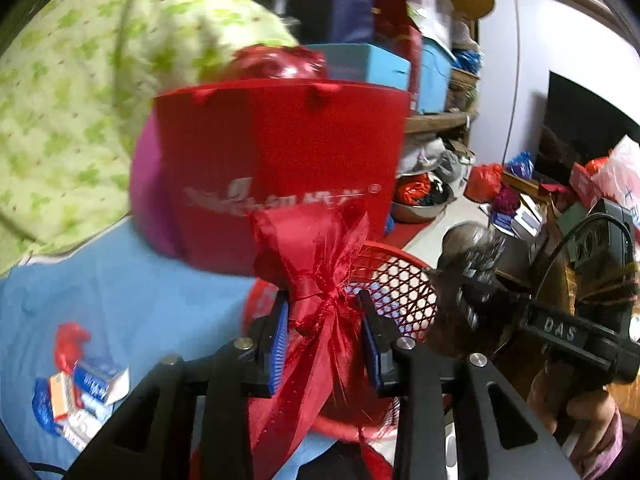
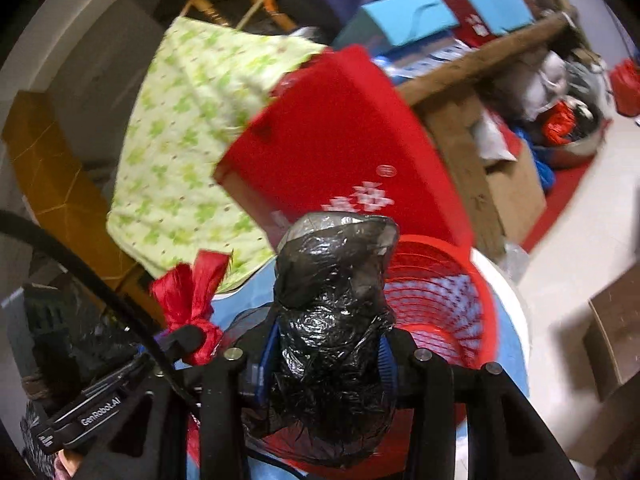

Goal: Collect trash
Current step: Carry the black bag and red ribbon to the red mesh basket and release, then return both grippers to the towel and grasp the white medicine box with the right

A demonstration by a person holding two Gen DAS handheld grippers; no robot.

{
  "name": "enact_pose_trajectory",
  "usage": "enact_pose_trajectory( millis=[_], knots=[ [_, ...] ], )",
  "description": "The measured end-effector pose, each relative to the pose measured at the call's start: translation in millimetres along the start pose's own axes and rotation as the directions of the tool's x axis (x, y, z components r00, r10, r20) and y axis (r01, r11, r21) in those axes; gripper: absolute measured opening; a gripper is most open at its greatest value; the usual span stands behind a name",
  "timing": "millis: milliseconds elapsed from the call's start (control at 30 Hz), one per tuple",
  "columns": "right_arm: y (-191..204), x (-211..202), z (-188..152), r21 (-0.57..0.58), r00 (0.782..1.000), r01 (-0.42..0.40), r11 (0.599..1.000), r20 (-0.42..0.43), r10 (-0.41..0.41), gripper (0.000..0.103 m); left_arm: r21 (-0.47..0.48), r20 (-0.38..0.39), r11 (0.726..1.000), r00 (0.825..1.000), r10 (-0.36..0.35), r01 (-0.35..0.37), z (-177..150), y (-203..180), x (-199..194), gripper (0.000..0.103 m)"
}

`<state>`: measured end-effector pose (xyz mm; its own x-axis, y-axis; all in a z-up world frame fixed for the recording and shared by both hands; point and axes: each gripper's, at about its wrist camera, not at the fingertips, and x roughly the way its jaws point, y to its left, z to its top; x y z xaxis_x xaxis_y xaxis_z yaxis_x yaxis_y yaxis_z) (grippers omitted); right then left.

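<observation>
My left gripper (image 1: 325, 334) is shut on a crumpled red ribbon (image 1: 316, 264), held above the red mesh basket (image 1: 400, 284). My right gripper (image 2: 326, 356) is shut on a crumpled black plastic bag (image 2: 332, 320), held over the same red basket (image 2: 436, 304). The right gripper with the black bag also shows at the right of the left wrist view (image 1: 472, 280). The left gripper and its ribbon show at the left of the right wrist view (image 2: 192, 300). Small cartons and wrappers (image 1: 80, 392) lie on the blue cloth (image 1: 132, 300).
A red paper bag (image 1: 280, 168) stands behind the basket, with green patterned fabric (image 1: 80, 80) at the left. Shelves hold blue boxes (image 1: 372, 64). A metal bowl (image 1: 420, 204) and bags sit on the floor at right. Cardboard boxes (image 2: 512, 184) stand nearby.
</observation>
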<state>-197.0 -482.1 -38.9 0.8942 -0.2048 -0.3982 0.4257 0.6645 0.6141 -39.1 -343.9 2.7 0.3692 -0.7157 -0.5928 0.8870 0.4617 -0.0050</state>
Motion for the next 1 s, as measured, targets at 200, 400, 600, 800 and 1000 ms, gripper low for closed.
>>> enact_pose_trajectory(
  millis=[200,400,600,800,1000],
  knots=[
    [-13,-13,2,0.012,0.999,-0.018,1.0,0.037,0.018,0.072,0.033,-0.014,0.997,0.998,0.068,-0.067,-13,-6,11,0.068],
    [18,-24,0,-0.057,0.993,-0.077,0.995,0.081,0.081,0.072,0.01,0.007,0.985,0.985,0.172,-0.172,-48,30,-24,0.073],
    [84,-27,-21,-0.211,0.976,-0.195,0.958,0.055,0.211,0.072,-0.092,-0.045,0.92,0.924,0.379,-0.381,-112,110,-71,0.076],
    [157,5,-70,-0.31,0.946,-0.324,0.894,-0.117,0.302,0.072,-0.229,-0.138,0.787,0.82,0.556,-0.572,-178,190,-117,0.076],
    [193,63,-134,-0.332,0.909,-0.373,0.866,-0.32,0.268,0.073,-0.35,-0.179,0.703,0.781,0.599,-0.619,-225,233,-135,0.076]
  ],
)
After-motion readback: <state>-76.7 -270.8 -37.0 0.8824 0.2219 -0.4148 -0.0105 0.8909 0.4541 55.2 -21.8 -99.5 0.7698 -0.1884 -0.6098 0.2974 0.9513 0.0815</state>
